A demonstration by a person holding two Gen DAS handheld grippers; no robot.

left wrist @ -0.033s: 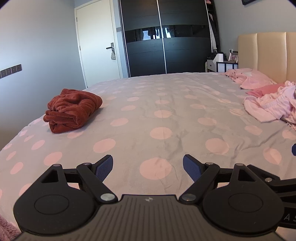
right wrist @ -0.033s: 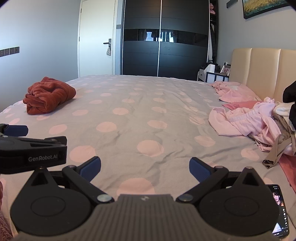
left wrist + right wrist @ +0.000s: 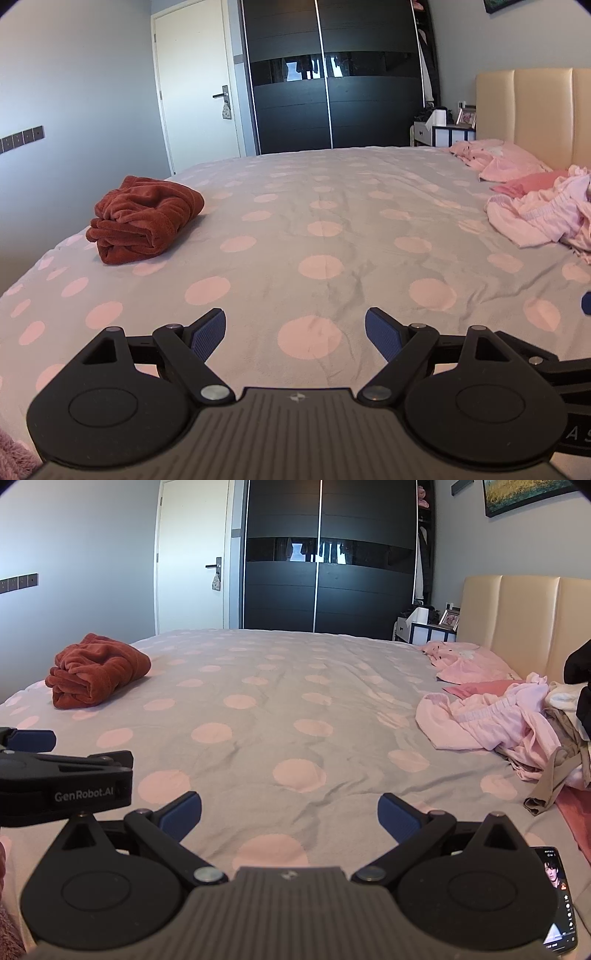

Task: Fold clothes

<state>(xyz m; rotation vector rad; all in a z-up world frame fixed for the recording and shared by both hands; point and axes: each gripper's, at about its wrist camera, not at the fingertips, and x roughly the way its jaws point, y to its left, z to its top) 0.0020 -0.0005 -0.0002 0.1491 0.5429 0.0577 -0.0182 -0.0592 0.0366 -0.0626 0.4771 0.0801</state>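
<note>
— Two grippers, both with nothing between their fingers. The left gripper (image 3: 295, 334) hangs low over the bed (image 3: 332, 206), blue pads spread wide, released. The right gripper (image 3: 290, 818) is the same: jaws apart, only the spotted cover under them.

— Any writing you can read?

— On the left gripper's side, seen from the right wrist camera, white letters say "GenRobot.AI". From the left wrist camera, at the lower right edge, part of a label reads "A S", the rest cut off. A phone (image 3: 559, 901) lies on the bed just right of the right gripper, screen lit; there is small text on it, too small to read.

— Where are the clothes?

— A rust-red garment (image 3: 144, 219) sits folded into a bundle on the far left side of the bed, well apart from both grippers. On the right, near the cream headboard (image 3: 535, 118), a heap of pink clothes (image 3: 491, 723) lies loose and unfolded, with a beige piece (image 3: 550, 779) trailing from it toward the near edge. More pink fabric (image 3: 498, 160) lies farther back by the headboard.

— And beyond the bed?

— A black sliding wardrobe (image 3: 325, 557), a white door (image 3: 199, 85) beside it, and a framed picture (image 3: 524, 494) high on the right wall.
</note>
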